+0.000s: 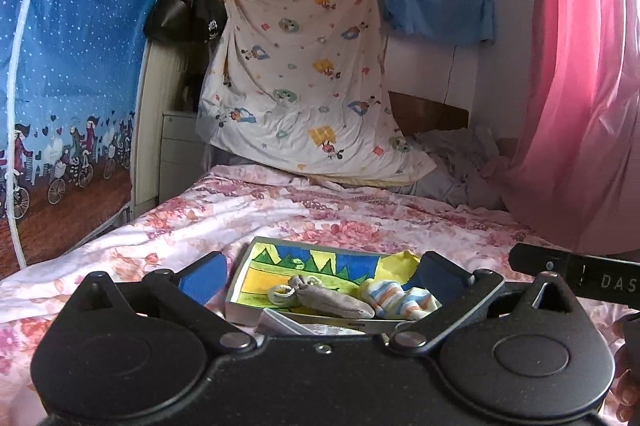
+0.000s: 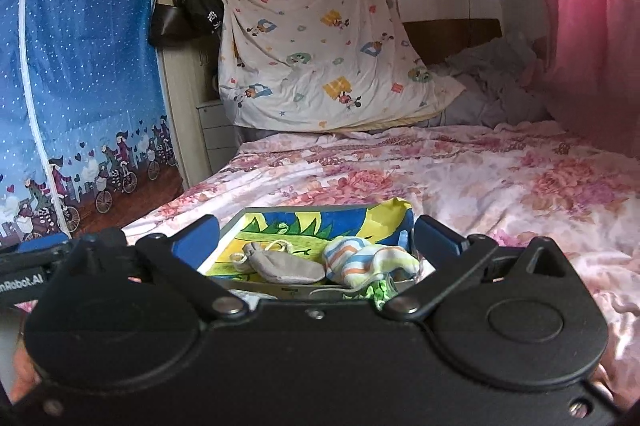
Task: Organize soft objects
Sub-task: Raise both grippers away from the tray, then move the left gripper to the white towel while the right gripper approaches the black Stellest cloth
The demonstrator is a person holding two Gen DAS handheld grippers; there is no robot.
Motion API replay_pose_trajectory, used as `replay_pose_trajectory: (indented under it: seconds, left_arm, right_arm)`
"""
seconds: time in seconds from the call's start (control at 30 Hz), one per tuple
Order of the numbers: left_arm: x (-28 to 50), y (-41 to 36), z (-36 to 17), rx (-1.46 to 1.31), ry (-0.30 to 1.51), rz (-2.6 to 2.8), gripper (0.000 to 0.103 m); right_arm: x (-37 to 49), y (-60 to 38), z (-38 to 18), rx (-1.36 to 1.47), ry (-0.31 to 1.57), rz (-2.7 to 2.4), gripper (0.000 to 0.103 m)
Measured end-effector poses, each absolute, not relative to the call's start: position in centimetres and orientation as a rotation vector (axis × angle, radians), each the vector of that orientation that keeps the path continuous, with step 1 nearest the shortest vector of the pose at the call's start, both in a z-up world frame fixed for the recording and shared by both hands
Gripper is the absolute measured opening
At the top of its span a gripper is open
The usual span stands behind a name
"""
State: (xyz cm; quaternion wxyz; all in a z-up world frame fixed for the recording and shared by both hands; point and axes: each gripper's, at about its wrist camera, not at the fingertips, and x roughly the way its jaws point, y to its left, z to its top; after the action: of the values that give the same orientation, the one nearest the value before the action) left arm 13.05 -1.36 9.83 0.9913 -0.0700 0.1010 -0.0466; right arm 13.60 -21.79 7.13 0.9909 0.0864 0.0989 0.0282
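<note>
A shallow box (image 1: 240,280) (image 2: 224,230) with a bright yellow, green and blue lining lies on the flowered bed. Inside it rest a grey sock (image 1: 332,300) (image 2: 286,268) and a bundle of striped socks (image 1: 400,300) (image 2: 360,262). My left gripper (image 1: 320,272) stands wide open above the box's near side, nothing between its blue pads (image 1: 202,276). My right gripper (image 2: 316,238) is open just as wide over the same box, also holding nothing. Its arm (image 1: 576,272) shows at the right edge of the left wrist view.
The flowered bedspread (image 2: 500,178) stretches away behind the box. A cartoon-print sheet (image 1: 304,86) hangs at the head, crumpled bedding (image 1: 460,162) beside it. A blue fabric wardrobe (image 1: 68,86) stands left, a pink curtain (image 1: 580,86) hangs right, and black bags (image 1: 188,14) hang nearby.
</note>
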Motion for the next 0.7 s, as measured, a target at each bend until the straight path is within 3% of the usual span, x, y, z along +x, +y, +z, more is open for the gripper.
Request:
replay_pose_trajectory:
  seconds: [0.3, 0.7]
  left_arm:
    - [9.6, 0.0, 8.8, -0.098, 0.206, -0.081, 0.102]
    - [8.0, 2.3, 4.0, -0.052, 0.274, -0.075, 0.102]
  right_arm:
    - [8.4, -21.0, 7.1, 0.115, 0.193, 0.037, 0.102]
    - [7.7, -18.2, 3.6, -0.003, 0.237, 0.069, 0.102]
